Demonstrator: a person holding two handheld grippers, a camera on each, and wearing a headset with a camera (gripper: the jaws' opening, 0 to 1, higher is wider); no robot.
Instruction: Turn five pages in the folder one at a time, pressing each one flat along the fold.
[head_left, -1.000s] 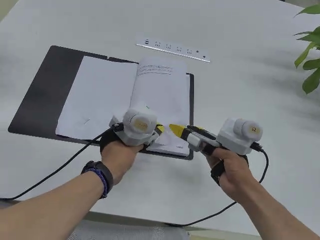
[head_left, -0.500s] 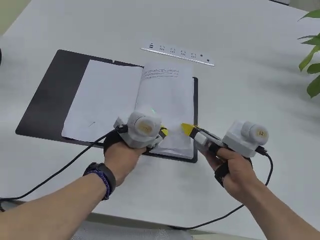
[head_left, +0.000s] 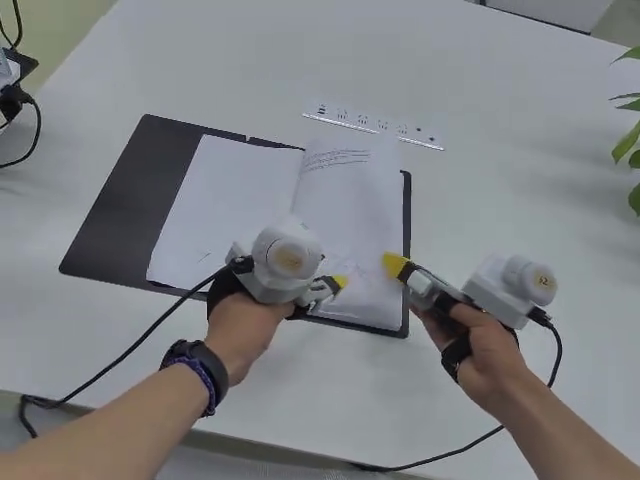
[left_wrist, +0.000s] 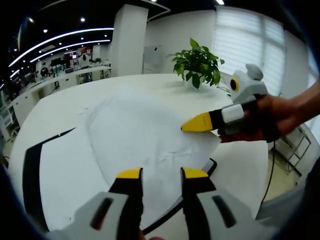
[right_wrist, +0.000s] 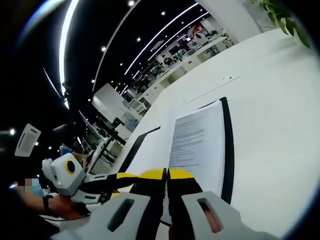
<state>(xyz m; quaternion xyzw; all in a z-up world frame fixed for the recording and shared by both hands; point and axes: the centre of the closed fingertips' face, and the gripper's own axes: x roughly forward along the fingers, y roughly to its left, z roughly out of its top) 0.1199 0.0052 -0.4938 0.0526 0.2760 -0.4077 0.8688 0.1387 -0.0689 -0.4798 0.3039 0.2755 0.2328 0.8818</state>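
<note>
While your left tool (left_wrist: 162, 175) is hovering narrowly parted over the open folder (head_left: 130, 210) on the desk (head_left: 500, 120), your right tool (head_left: 396, 265), closed and empty, is pointing at the right page (head_left: 350, 200). Digging deep, you're risking snagging two pages.

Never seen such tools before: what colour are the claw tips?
Yellow, on the left claw and right claw; clearest in the left gripper view.

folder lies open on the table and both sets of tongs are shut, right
Not quite. The folder lies open on the table and the right tongs are shut, but the left tongs are open: the left gripper view shows a gap between their yellow tips.
</note>
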